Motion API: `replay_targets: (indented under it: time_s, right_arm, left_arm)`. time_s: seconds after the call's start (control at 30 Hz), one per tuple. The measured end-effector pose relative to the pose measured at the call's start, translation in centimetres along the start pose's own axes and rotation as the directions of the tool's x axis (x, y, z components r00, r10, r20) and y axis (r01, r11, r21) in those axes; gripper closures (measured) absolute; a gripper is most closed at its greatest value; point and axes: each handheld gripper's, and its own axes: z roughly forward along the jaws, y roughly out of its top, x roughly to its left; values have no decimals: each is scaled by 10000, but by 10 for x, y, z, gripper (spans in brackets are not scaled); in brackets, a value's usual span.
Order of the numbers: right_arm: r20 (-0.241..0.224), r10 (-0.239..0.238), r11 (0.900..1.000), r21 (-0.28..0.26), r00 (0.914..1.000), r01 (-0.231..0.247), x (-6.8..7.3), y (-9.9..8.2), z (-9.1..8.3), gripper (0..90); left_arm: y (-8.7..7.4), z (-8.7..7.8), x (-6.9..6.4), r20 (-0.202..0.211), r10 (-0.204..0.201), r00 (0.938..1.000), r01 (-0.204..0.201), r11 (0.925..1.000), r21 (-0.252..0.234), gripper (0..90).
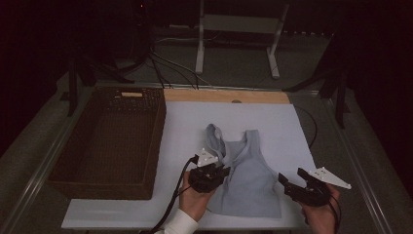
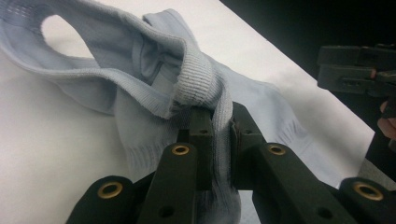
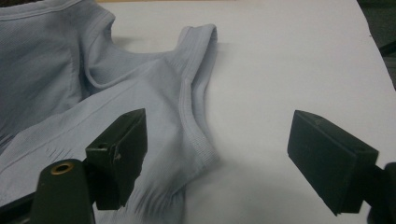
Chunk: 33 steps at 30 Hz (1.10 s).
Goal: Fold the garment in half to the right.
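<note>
Pinching a fold of ribbed edge, the left gripper [image 2: 219,140] has its two black jaws closed tight on the pale blue tank top [image 2: 154,79], the knit bunched between the pads and rising above them into a twisted ridge; one armhole loop stands open beyond, at the upper left of the left gripper view. In the high view this same gripper [image 1: 220,171] sits at the garment's left edge, borne by the person's left hand [image 1: 195,200], a white sleeve cuff [image 1: 179,223] showing at the bottom. Right gripper [image 3: 215,154]: jaws wide apart, nothing between the pads; its left-hand jaw stands over the garment's side edge, its right-hand jaw over bare white surface. In the high view it [image 1: 288,181] is just beside the top's lower right corner, held by the right hand [image 1: 321,217]. Tank top [image 1: 243,175]: lies on the white table sheet [image 1: 282,122], mostly flat, neckline towards the far side, left strap area lifted and crumpled. Dark wicker basket [image 1: 109,141]: stands left of the sheet, apart from the garment. Wooden strip [image 1: 226,95]: runs along the sheet's far edge. White metal stand [image 1: 238,29]: on the floor beyond the table.
</note>
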Motion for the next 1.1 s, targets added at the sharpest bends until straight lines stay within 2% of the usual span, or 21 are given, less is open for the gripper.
replay_targets:
  time_s: [0.43, 0.8, 1.1]
  right_arm:
    - [2, -70, 10000, -8, 10000, 70, 1, 0, 0, 208]
    - [-74, -39, 9999, -98, 10000, 39, 2, 1, 0, 213]
    - [-159, -83, 9999, -94, 9998, 82, 6, 2, 3, 214]
  left_arm:
    - [-3, 13, -18, 623, 560, 9965, -569, 9983, 119, 832]
    - [-11, 30, -34, 1059, 885, 9904, -945, 9941, 538, 830]
    - [-13, 36, -39, 1409, 915, 9858, -1048, 9904, 903, 811]
